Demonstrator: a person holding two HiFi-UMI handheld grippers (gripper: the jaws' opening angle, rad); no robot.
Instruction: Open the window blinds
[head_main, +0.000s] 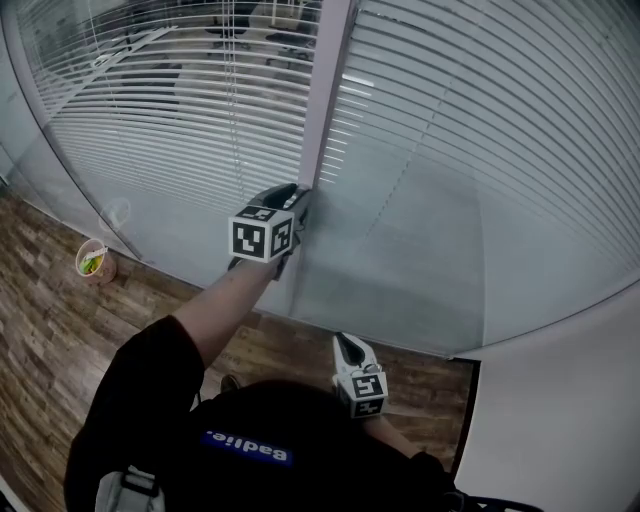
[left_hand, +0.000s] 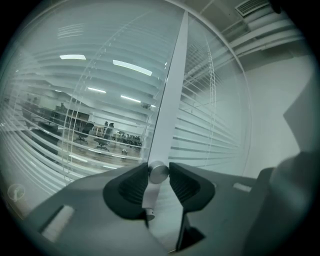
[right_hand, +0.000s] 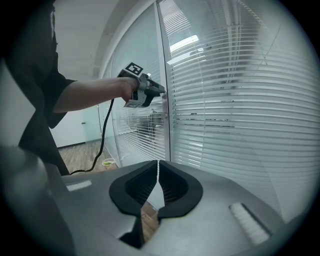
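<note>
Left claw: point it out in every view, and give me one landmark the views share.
Head view: centre, the left claw tip against the window post.
Left gripper view: bottom centre, the left claw closed on a round knob on that post.
Right gripper view: upper centre-left, the left claw at the end of the outstretched arm, at the post.
Shared landmark: the window post between the blinds.

Head view: from high above, steeply downward onto the blinds (head_main: 480, 130), the window post (head_main: 325, 100) and the wooden floor (head_main: 50, 330). Left gripper (left_hand: 159, 170) view: very close in, facing the post straight on, with the knob (left_hand: 159, 174) between the jaws. Right gripper (right_hand: 157, 167) view: from farther back and lower, facing the same post, blinds and left gripper, all shared with the head view.
</note>
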